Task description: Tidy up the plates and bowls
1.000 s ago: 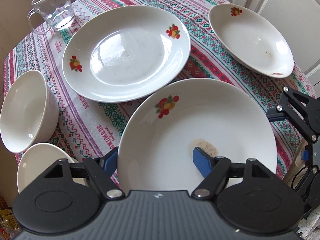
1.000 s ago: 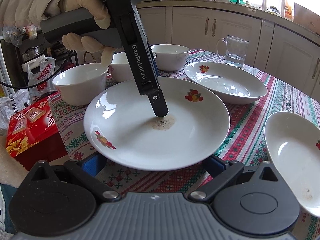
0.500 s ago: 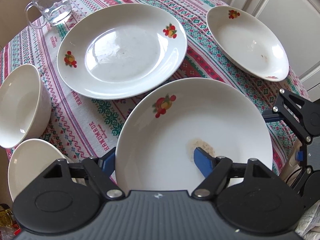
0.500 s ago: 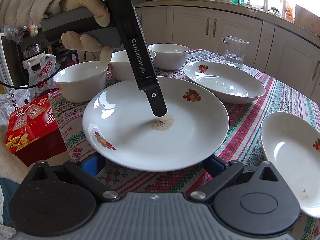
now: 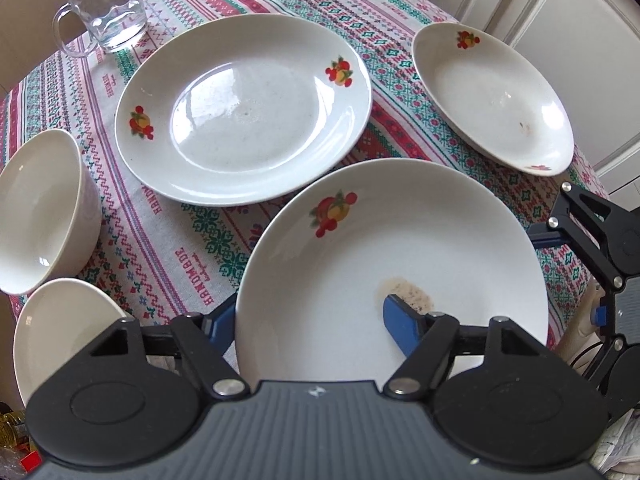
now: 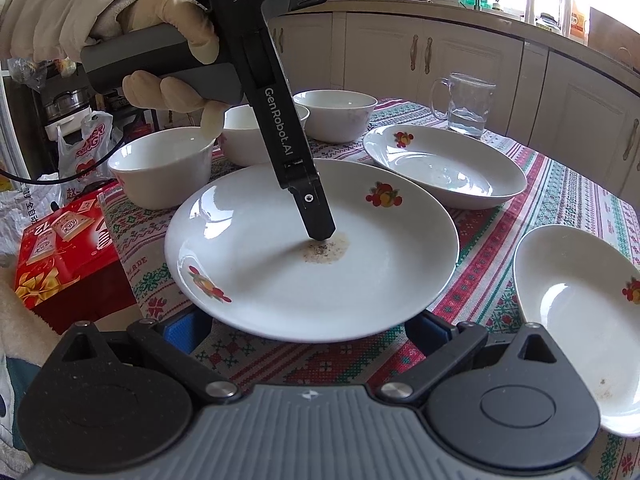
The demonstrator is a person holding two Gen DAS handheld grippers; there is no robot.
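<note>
A white plate (image 5: pixel 420 240) with fruit prints and a brown stain lies nearest on the patterned tablecloth. My left gripper (image 5: pixel 310 320) straddles its near rim and its jaws are closing on it. One blue pad (image 5: pixel 400 320) presses on the stain, the other finger sits under the rim. In the right wrist view that upper finger (image 6: pixel 316 216) touches the stain on the plate (image 6: pixel 360 272). My right gripper (image 6: pixel 308 328) stands open, its fingers wide apart below the plate's near edge.
A second large plate (image 5: pixel 248 112) and an oval dish (image 5: pixel 492 96) lie farther back. Three white bowls (image 6: pixel 160 168) stand at the left, with a glass mug (image 6: pixel 464 104) at the far side. A red box (image 6: pixel 64 248) sits beside the table.
The left gripper's upper finger has settled slightly lower onto the stain. The plates, the bowls and the right gripper have not moved.
</note>
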